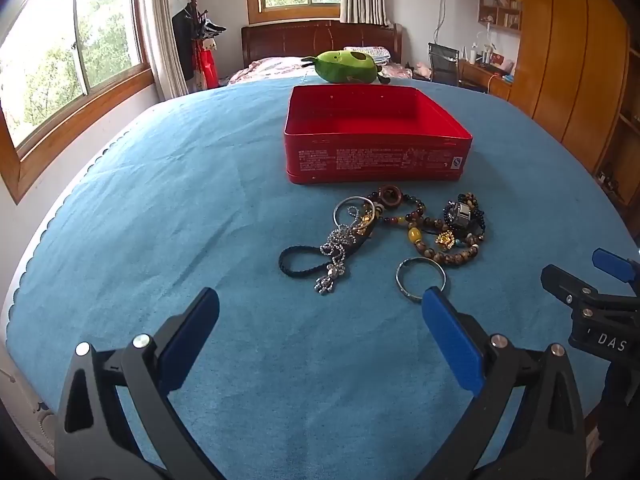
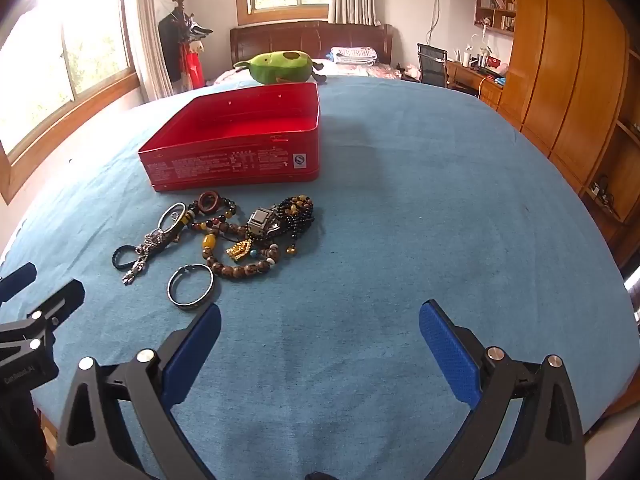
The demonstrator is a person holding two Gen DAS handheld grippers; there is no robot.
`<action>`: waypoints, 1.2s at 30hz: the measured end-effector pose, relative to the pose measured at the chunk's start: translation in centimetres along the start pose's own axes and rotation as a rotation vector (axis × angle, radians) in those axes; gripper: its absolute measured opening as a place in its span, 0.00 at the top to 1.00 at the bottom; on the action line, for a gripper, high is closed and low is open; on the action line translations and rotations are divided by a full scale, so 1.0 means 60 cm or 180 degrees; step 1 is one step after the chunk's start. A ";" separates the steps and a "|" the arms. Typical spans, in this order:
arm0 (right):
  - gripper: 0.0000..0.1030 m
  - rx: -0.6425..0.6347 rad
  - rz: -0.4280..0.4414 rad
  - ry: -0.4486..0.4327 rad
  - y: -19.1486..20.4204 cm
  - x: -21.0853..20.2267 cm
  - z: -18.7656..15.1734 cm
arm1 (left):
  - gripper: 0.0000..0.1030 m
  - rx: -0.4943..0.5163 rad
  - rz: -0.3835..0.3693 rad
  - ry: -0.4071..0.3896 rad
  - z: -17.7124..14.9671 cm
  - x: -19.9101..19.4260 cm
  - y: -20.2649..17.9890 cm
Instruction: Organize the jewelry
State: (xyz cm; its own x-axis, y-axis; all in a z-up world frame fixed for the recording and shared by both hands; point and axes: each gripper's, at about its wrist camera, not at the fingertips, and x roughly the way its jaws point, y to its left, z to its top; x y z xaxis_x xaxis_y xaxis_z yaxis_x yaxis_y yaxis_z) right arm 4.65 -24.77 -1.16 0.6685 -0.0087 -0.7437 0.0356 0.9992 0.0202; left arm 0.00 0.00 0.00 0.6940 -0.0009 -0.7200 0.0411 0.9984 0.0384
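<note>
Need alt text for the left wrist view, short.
The open left gripper hovers over a blue cloth, facing a jewelry pile before an empty red tin. A silver bangle lies nearest.

A home bedroom. A wooden-headboard bed [image 1: 320, 40] sits top centre, a coat stand [image 1: 196, 28] upper left. Wardrobes [image 1: 568, 60] fill the right.

I see tin [image 1: 376, 160] on worktop [image 1: 160, 220] | jewelry pile [image 1: 400, 232] just before it | bangle [image 1: 420, 280] nearest me | plush [image 1: 346, 66] behind tin
</note>
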 end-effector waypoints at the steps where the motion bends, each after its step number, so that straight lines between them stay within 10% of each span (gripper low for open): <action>1: 0.04 0.0001 0.0000 0.0003 0.000 0.000 0.000 | 0.03 0.0001 0.0000 0.0002 0.000 0.000 0.000; 36: 0.04 0.0000 0.0034 -0.0001 0.003 0.004 -0.003 | 0.03 -0.0033 -0.0028 -0.0006 0.001 0.003 0.004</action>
State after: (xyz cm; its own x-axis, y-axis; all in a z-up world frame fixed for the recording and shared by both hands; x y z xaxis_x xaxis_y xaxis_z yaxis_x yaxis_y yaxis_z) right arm 4.68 -24.57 -1.45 0.6691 0.0020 -0.7432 0.0284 0.9992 0.0282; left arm 0.18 0.21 -0.09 0.6950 -0.0097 -0.7190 0.0398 0.9989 0.0250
